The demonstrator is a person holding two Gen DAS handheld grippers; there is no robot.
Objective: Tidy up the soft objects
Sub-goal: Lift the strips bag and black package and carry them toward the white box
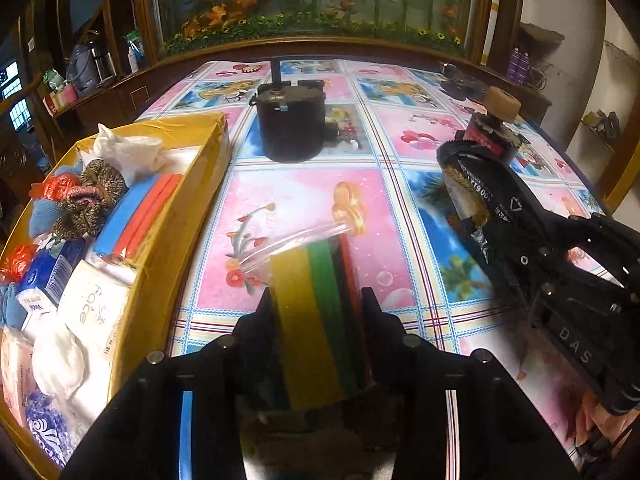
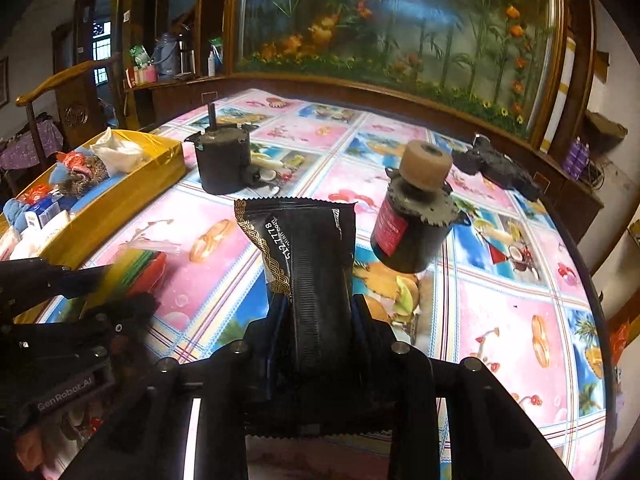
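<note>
Cartoon-patterned counter [image 1: 400, 200] fills both views. Left claw [image 1: 320, 304] clamps a blurred sponge pack [image 1: 312, 312], its near end hidden; at three o'clock, right claw [image 2: 320, 304] grips a black pouch [image 2: 308, 264].

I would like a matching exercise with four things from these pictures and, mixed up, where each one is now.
Things:
1. pack of yellow, green and red sponges
2. black foil pouch with gold trim
3. white crumpled tissue
4. tan foam roller

Places:
A. in the yellow cardboard box
B. on top of a black motor
C. in the right gripper
D. in the left gripper

Pairs: 1-D, 2-C, 3-A, 4-B
</note>
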